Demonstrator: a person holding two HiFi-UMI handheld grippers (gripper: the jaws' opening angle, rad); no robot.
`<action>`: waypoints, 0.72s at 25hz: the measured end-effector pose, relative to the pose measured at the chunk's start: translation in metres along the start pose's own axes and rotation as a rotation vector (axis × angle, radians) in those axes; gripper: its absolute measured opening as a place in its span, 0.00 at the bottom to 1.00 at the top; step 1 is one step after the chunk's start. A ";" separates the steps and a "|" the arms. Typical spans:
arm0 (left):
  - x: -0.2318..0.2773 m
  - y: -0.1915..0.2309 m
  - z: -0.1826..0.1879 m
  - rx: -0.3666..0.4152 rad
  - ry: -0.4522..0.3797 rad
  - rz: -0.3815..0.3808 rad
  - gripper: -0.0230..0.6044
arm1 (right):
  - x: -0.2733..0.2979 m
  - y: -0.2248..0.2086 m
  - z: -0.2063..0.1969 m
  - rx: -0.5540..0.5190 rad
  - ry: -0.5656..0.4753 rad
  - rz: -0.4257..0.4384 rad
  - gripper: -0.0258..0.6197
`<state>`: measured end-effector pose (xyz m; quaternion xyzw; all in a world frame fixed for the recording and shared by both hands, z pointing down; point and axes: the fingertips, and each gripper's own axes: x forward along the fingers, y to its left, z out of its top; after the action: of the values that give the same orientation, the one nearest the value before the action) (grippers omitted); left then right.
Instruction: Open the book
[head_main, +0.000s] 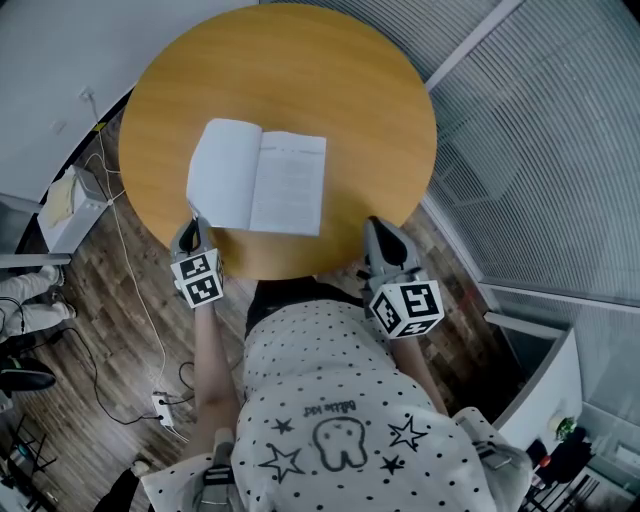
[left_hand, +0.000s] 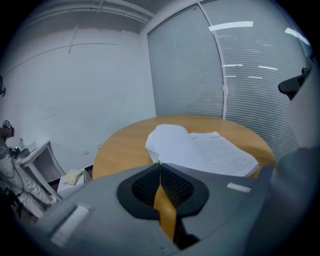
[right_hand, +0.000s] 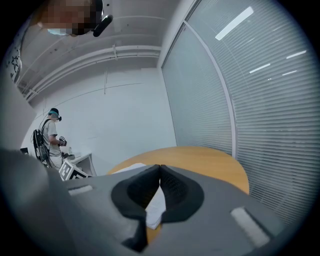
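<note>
White T-shirt (head_main: 300, 350), black dots, stars, tooth outline; grey left tongs (head_main: 193, 220), right tongs (head_main: 374, 226), marker cubes (head_main: 197, 277).

left gripper (head_main: 194, 228): we hold it left of centre, jaws together | right gripper (head_main: 381, 236): right of centre, jaws together

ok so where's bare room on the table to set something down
The far half of the table, beyond the open book, is bare wood, as is the strip between the book and the table's right rim. The near edge is crowded: the left tool sits at the book's near-left corner, the right tool over the near-right rim.
</note>
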<state>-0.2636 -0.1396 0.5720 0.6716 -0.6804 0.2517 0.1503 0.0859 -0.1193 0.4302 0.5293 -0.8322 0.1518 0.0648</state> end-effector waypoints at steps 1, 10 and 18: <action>0.001 0.002 -0.004 0.000 0.010 0.005 0.06 | 0.000 -0.001 0.000 0.002 0.001 -0.004 0.05; 0.022 0.011 -0.032 0.022 0.086 0.009 0.06 | -0.002 -0.004 -0.001 0.002 0.007 -0.027 0.05; 0.040 0.005 -0.062 0.057 0.177 -0.025 0.06 | -0.006 -0.006 0.002 0.003 0.007 -0.038 0.05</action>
<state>-0.2790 -0.1398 0.6443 0.6593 -0.6484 0.3275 0.1938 0.0937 -0.1176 0.4274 0.5448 -0.8215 0.1535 0.0696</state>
